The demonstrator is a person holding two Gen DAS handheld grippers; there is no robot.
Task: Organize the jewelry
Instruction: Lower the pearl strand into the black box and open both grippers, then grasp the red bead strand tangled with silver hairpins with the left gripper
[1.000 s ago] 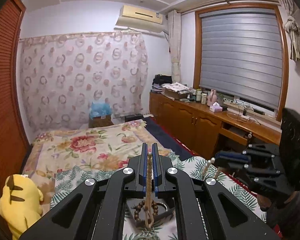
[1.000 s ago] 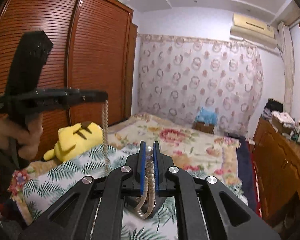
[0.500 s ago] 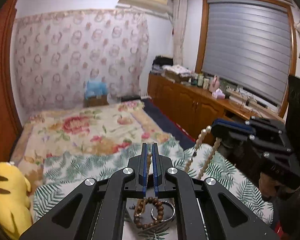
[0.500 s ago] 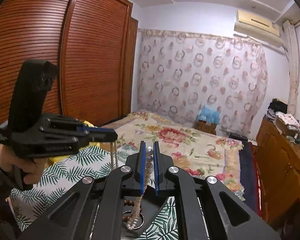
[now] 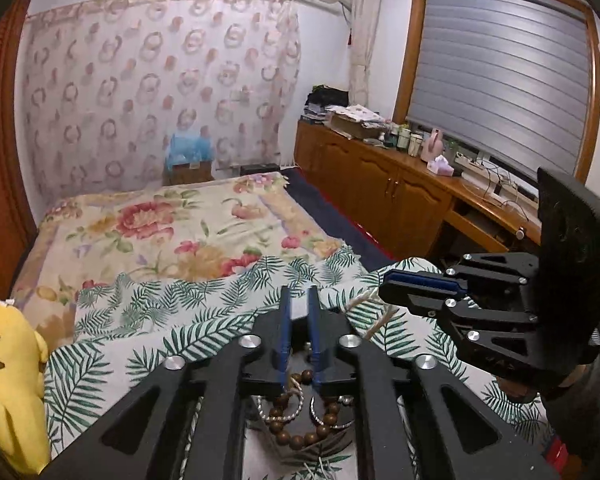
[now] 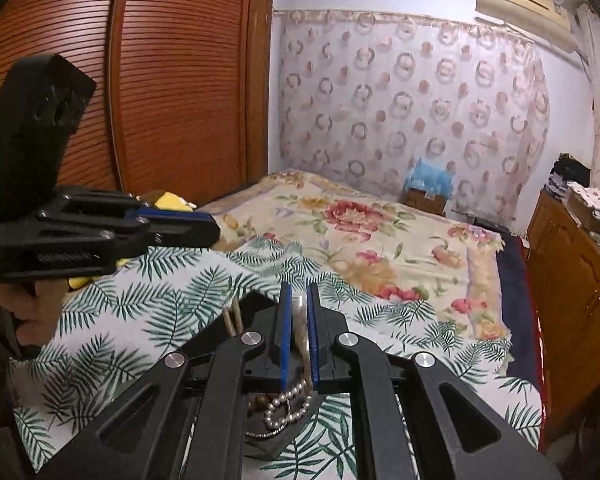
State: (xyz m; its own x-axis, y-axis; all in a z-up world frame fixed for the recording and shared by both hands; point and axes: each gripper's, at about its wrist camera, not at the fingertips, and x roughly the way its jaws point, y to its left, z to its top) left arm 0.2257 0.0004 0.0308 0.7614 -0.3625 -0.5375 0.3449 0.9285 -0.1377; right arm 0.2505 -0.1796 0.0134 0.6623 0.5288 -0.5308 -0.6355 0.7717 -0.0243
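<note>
At the far left of the left wrist view a yellow plush toy (image 5: pixel 8 392) lies on the bed, beside a leaf-print cloth (image 5: pixel 140 320) spread over the floral bedspread (image 5: pixel 160 224). In the middle, the left gripper (image 5: pixel 297 312) points down at a dark tray (image 5: pixel 328 446) on the cloth. Its jaws are opening, with a clear gap between the blue pads; the brown bead bracelet (image 5: pixel 300 432) lies coiled in the tray below them, its pale cord reaching up toward the gap, so it looks let go. A silver bangle (image 5: pixel 284 410) rests in the same tray. To the right, the right gripper (image 5: pixel 396 280) hangs over the cloth with a pale strand running down from its tip. Its own camera shows it clenched on the pearl necklace (image 6: pixel 288 400): the strand passes between the narrow blue pads and its lower loop pools in the tray. A wooden sideboard (image 5: pixel 380 184) stands along the wall at the right.
</note>
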